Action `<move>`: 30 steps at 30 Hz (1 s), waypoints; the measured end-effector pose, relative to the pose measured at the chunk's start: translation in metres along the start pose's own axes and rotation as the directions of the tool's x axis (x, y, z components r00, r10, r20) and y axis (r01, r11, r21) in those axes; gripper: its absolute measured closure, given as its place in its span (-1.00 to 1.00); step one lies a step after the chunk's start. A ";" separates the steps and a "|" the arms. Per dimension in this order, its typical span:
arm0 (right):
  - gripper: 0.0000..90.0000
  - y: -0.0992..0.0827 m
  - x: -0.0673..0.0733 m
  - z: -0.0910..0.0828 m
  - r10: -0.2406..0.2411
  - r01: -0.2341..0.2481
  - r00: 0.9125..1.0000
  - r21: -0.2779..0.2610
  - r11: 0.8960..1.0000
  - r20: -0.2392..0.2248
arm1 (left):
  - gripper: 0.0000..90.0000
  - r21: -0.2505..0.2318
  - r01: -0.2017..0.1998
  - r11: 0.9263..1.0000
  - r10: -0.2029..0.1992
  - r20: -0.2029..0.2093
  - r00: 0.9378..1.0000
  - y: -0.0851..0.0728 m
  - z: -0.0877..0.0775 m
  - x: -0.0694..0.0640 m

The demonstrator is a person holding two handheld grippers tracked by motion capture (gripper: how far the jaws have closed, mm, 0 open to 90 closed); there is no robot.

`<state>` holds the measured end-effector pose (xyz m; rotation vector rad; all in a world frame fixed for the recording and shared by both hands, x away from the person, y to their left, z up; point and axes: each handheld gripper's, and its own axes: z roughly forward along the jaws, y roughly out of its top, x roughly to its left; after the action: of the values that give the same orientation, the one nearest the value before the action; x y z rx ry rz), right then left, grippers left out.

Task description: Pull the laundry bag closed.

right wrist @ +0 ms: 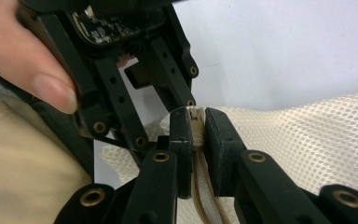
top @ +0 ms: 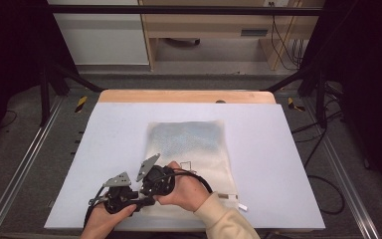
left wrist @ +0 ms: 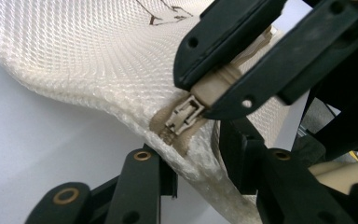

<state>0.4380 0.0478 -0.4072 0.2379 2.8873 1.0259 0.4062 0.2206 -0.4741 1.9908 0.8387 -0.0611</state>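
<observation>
So the counter (top: 104, 149) has loads of free pale surface on the left side, nothing lying between the bag and that edge. Down at the near edge the left tongs (top: 129, 196) sit right at the near left corner of the mesh bag (top: 189, 144). In the left gripper view their black jaws stand either side of that raised corner without pressing it, so they look released. Next over, touching distance away, the right tongs (top: 151, 186) are clenched on the beige zipper pull (left wrist: 219, 84), with the metal slider (left wrist: 184, 114) sticking out just below the pinch. The bag itself lies flat mid-counter, cream honeycomb mesh, something bluish showing through its far half, a small dark line drawing near the middle. Right of it there's again a wide bare strip up to the counter's right edge.
</observation>
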 end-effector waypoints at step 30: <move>0.82 -0.002 0.005 0.003 -0.034 0.034 0.999 0.036 0.999 0.018 | 0.86 0.025 0.024 0.999 -0.024 -0.025 0.999 -0.002 -0.006 0.004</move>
<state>0.4332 0.0484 -0.4109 0.1984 2.8842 0.9627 0.4068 0.2281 -0.4734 2.0088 0.8814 -0.0618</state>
